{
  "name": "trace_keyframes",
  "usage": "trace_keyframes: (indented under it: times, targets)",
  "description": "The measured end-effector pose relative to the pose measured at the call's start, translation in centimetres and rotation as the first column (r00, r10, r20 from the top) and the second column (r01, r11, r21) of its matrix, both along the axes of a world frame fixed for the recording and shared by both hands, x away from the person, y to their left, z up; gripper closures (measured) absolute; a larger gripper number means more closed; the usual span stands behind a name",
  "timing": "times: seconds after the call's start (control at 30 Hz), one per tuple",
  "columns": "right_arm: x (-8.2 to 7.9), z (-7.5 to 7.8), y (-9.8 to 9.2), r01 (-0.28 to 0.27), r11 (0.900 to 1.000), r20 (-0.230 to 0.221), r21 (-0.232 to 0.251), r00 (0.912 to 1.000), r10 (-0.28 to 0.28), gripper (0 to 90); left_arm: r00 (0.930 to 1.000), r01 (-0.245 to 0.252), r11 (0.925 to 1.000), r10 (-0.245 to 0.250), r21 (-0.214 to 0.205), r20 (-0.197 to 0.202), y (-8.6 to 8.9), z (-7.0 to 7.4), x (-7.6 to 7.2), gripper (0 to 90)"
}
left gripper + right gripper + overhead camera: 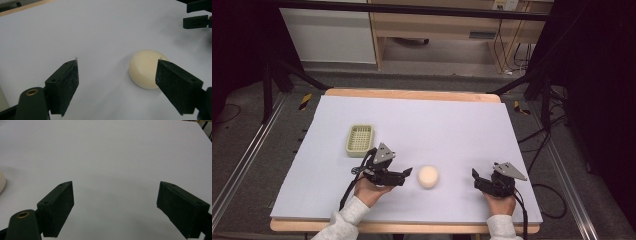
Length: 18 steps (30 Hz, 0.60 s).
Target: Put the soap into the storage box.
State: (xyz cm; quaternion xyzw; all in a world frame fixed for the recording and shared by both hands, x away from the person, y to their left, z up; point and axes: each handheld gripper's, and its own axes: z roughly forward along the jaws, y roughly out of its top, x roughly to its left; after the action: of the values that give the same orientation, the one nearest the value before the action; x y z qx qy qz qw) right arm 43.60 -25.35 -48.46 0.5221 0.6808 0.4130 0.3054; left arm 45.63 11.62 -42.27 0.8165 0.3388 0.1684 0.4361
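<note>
Cream bun [428, 176] near the worktop's [462, 125] front edge, between my two claws.
My left claw [408, 172], jaws wide, is the nearer, the bun just beyond its tips toward the right edge; my right claw [475, 174] waits wide, well apart.

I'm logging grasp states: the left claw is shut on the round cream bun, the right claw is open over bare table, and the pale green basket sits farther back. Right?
Not quite. The left claw is open, not shut on the round cream bun; the left gripper view shows its jaws wide apart, the bun lying on the table ahead. The right claw is open, and the pale green basket sits farther back.
</note>
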Motion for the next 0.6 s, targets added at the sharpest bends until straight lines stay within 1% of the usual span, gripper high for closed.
trace_keyframes:
  times: [0.17,0.43,0.6]
  targets:
    - [0.0,0.0,0.0,0.001,1.0000,0.000,0.000,1.0000,-0.001,14.4,0.9998,0.018,0.9998,-0.018,0.006,-0.004,-1.0,-0.1,0.0,18.4]
    - [-0.1,0.0,0.0,0.002,1.0000,0.006,0.000,1.0000,-0.002,14.4,0.9990,0.041,0.9991,-0.041,0.008,-0.016,-2.2,-0.5,-0.1,18.0]
    - [0.0,0.0,-0.1,0.001,1.0000,0.008,0.000,1.0000,-0.001,14.4,0.9985,0.051,0.9984,-0.050,0.026,-0.023,-2.8,-0.7,0.0,18.0]
